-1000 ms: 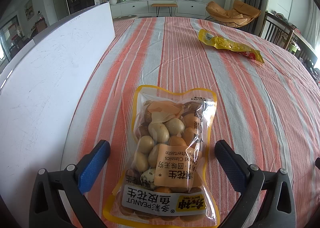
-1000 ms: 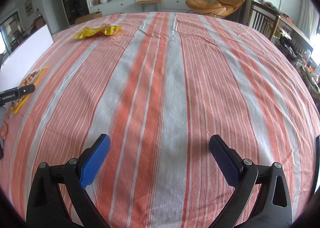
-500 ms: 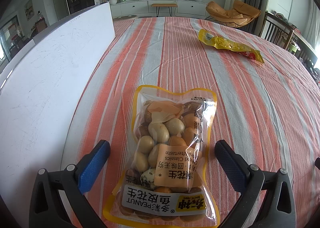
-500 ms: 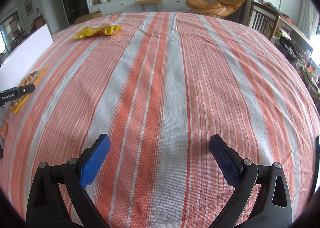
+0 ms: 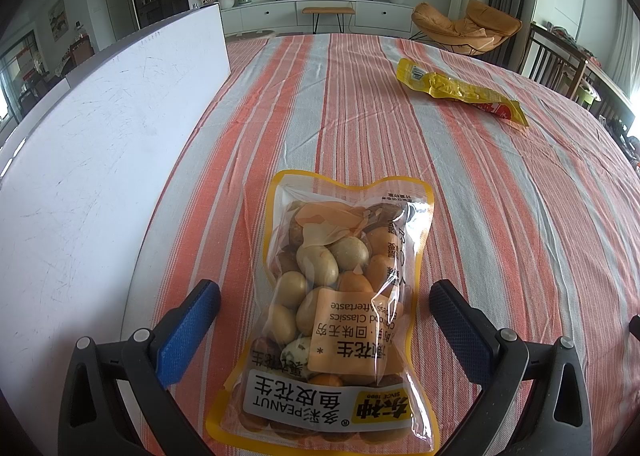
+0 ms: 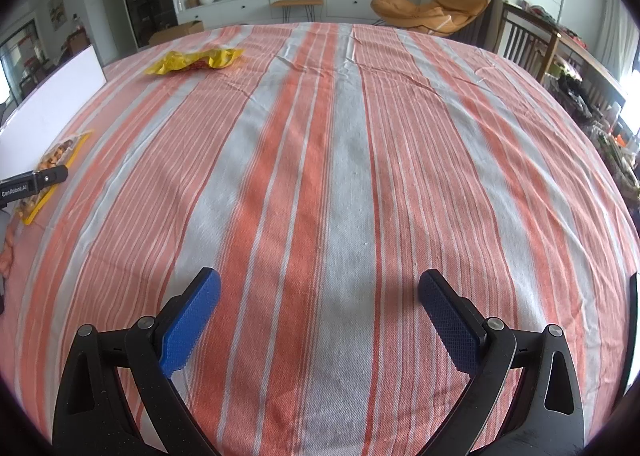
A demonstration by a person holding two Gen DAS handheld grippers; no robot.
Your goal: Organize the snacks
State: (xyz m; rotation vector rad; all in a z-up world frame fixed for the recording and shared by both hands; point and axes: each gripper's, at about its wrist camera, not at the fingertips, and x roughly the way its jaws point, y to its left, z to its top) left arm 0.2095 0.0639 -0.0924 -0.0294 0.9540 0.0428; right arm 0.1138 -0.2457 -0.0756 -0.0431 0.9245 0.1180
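1. Right now my left gripper hangs low over the tabletop with its jaws wide apart; the peanut packet lies flat between the two blue pads, and neither pad touches it that I can see.
2. That packet is clear with a yellow border, full of coated peanuts; its printed label end is toward me, its sealed plain end points away.
3. Just left of the packet a white board runs along the striped cloth; whether it stands upright or leans I cannot tell.
4. Further off, up and to the right in the left wrist view, a long yellow snack packet lies alone on the cloth, well apart from the peanuts.
5. My right gripper also has its jaws spread wide and holds nothing; only orange and grey stripes of the tabletop lie beneath it.
6. From the right wrist view I see the yellow snack packet at far left, crumpled; the peanut packet sits at the left edge beside the white board, with a black finger of the left gripper over it.
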